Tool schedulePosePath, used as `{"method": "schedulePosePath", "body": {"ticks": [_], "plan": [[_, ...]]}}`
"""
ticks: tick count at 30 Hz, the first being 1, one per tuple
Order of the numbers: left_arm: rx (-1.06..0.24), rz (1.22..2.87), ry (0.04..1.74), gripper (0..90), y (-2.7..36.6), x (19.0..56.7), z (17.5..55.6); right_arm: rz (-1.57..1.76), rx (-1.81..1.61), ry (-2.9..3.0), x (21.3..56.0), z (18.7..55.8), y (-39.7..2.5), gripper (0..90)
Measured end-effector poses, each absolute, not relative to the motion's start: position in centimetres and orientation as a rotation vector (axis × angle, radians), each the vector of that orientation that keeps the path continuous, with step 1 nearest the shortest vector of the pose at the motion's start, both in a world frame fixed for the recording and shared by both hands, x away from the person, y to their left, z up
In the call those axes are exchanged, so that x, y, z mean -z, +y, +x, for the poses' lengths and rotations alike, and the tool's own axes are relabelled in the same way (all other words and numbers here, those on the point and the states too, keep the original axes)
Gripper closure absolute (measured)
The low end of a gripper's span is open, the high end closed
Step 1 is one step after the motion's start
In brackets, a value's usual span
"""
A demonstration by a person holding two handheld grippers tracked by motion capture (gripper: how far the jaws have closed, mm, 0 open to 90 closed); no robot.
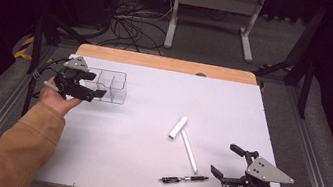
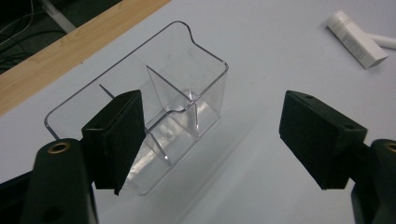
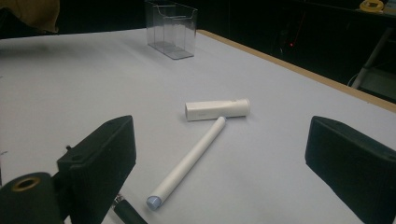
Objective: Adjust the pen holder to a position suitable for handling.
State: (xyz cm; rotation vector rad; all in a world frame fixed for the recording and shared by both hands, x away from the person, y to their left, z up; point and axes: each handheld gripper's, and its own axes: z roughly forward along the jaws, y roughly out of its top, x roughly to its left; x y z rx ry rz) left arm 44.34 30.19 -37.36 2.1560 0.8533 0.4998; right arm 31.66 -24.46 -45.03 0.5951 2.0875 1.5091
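Note:
A clear plastic organiser box [image 1: 111, 86] with inner dividers stands at the table's left rear. My left gripper [image 1: 96, 85] is open at its left end. In the left gripper view the box [image 2: 177, 88] lies just ahead of the jaws, its near corner behind the left pad [image 2: 116, 140]; nothing is held. My right gripper [image 1: 224, 158] is open near the front right. Ahead of its jaws lie a long white stick [image 3: 189, 161], a short white tube [image 3: 217, 109] and a black pen [image 1: 185, 179].
The white table top [image 1: 154, 96] has a wooden strip [image 1: 164, 63] along its far edge. A tan sleeve [image 1: 18, 151] comes in from the lower left. Cables and a white desk frame [image 1: 212, 14] stand on the floor beyond.

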Motion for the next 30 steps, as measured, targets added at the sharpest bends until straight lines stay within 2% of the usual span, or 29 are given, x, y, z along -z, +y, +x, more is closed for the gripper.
{"method": "schedulePosePath", "body": {"ticks": [8,20,30], "plan": [[-0.517,2.191,0.862,26.8,30.3,37.7,44.9,0.590,-1.505,2.094,45.1,31.7,-24.4,9.2],[-0.531,2.338,0.903,32.9,30.3,37.7,47.4,0.590,-1.505,2.101,45.2,31.7,-24.3,9.3],[-0.484,2.420,0.938,34.9,30.2,38.1,48.8,0.587,-1.505,2.108,45.2,31.8,-24.3,9.3]]}}
